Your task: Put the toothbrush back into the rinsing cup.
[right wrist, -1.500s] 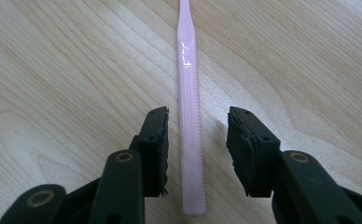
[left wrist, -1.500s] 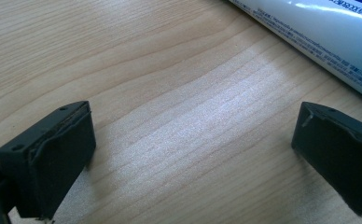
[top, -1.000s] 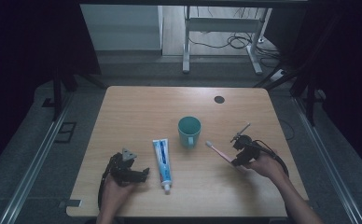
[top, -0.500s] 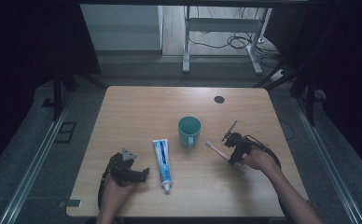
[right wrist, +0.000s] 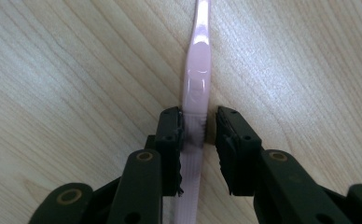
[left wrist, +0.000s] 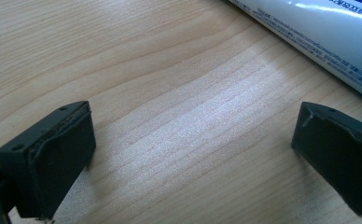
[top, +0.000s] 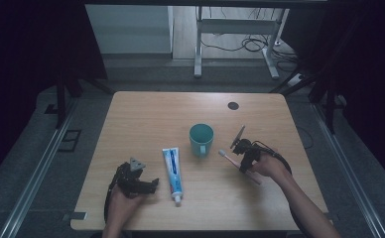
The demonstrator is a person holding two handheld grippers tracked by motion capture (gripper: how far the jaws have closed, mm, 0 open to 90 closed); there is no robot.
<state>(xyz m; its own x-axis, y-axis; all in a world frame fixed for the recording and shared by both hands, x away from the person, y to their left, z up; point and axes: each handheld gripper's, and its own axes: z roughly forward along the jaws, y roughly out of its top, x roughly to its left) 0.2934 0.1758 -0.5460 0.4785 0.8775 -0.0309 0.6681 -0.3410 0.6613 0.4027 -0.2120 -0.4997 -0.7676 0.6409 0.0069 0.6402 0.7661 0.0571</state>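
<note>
Your right gripper (right wrist: 200, 126) has slid in from the table's right side and its jaws have just been closing around the pink toothbrush (right wrist: 198, 60), left pad touching, right pad just clear, not yet clamped. Your left gripper (left wrist: 193, 154) rests released on the table (top: 146, 114), toothpaste tube (left wrist: 319, 37) just ahead. Beyond the toothbrush stands the teal cup (top: 201, 139), unobstructed.

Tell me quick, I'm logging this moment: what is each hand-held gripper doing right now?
Left hand-held gripper: open, nothing between its jaws, resting beside the toothpaste tube.
Right hand-held gripper: jaws just closing around the pink toothbrush, a small gap left on one side.

Pink toothbrush (right wrist: 197, 70), teal cup (top: 201, 138), white-blue tube (top: 172, 169).
</note>
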